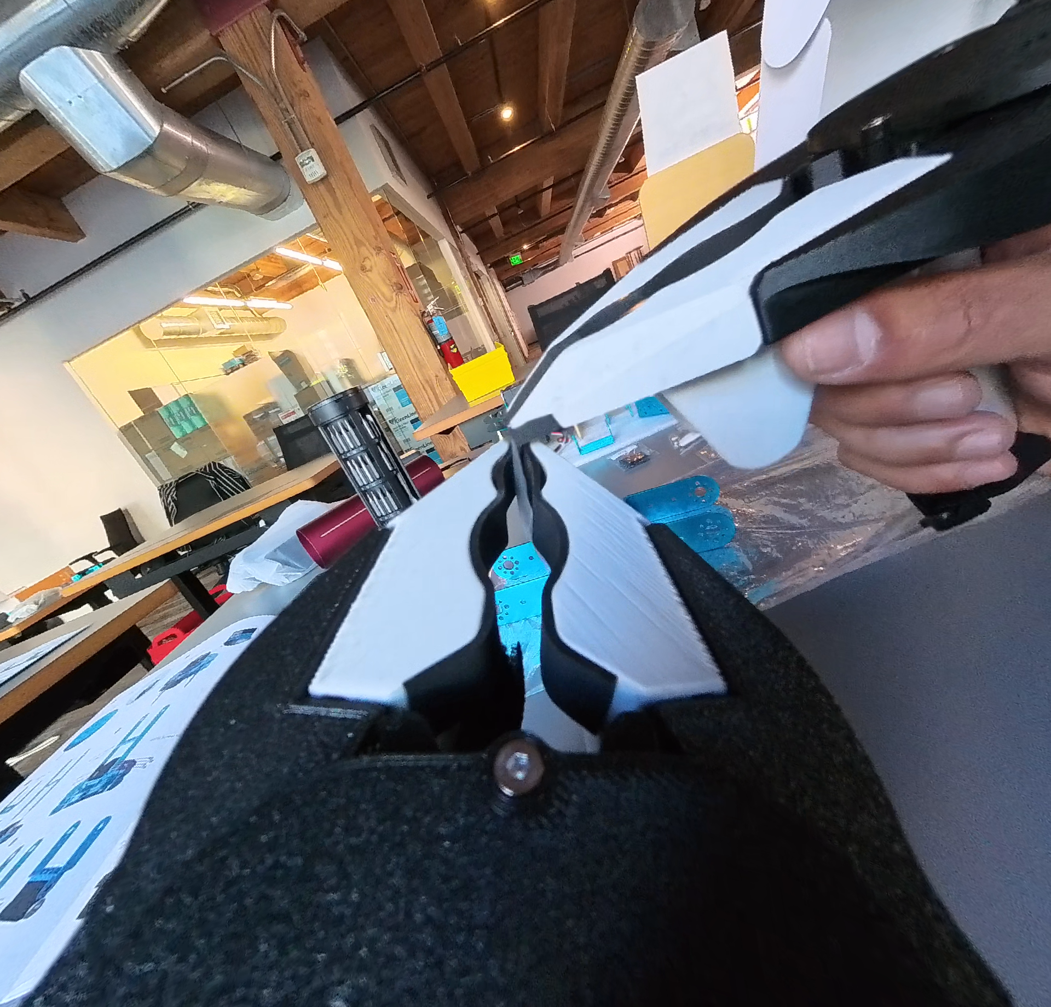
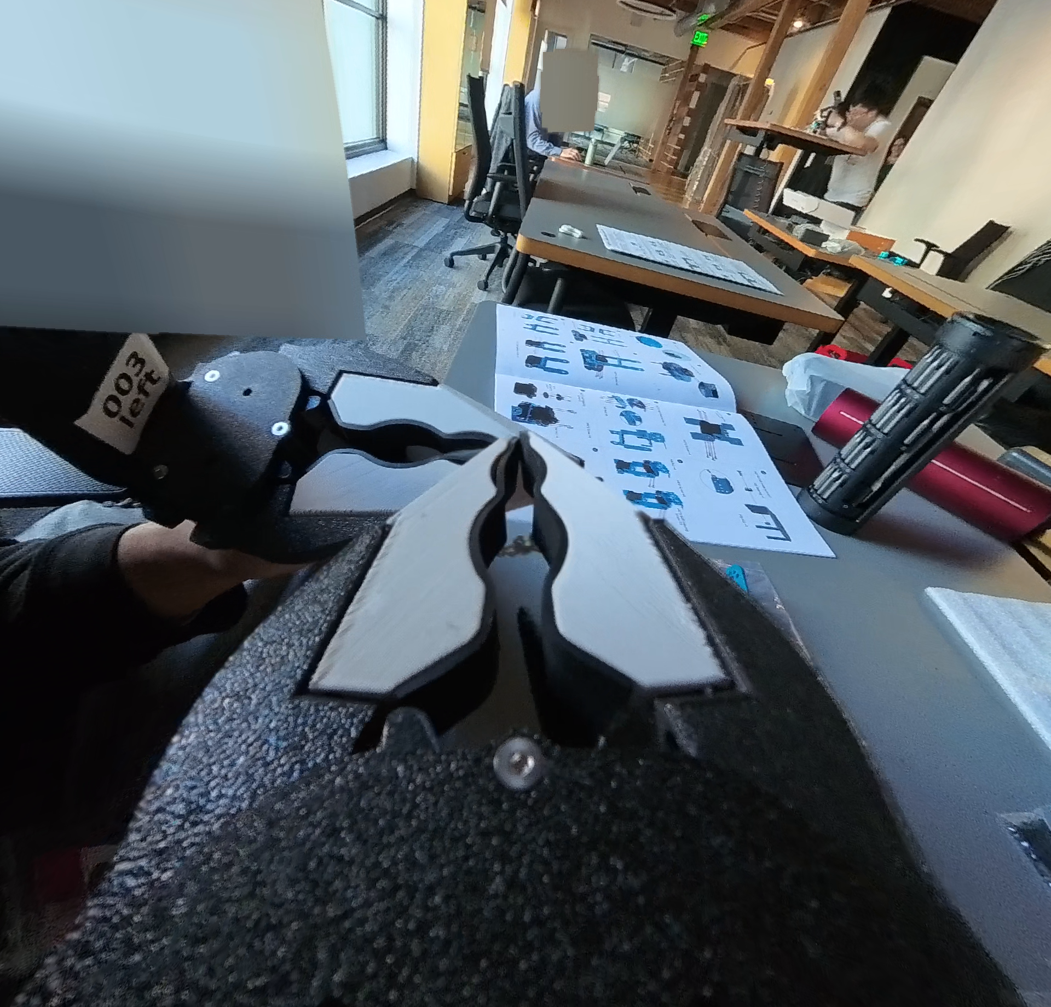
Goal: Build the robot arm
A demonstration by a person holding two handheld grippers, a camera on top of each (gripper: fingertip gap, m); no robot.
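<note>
The left tongs (image 1: 520, 456) pinch a thin grey strip (image 1: 522, 490) at their tips; the right tongs (image 1: 512, 425), fingers pressed together, meet that strip's upper end from above — both held off the bench (image 2: 853, 638). Judged from this, a steady, matched pull without twisting suits best. Behind lie teal metal parts (image 1: 691, 505), an open instruction booklet (image 2: 654, 434), a black cylinder (image 2: 921, 422) and a red tube (image 2: 967, 468).
</note>
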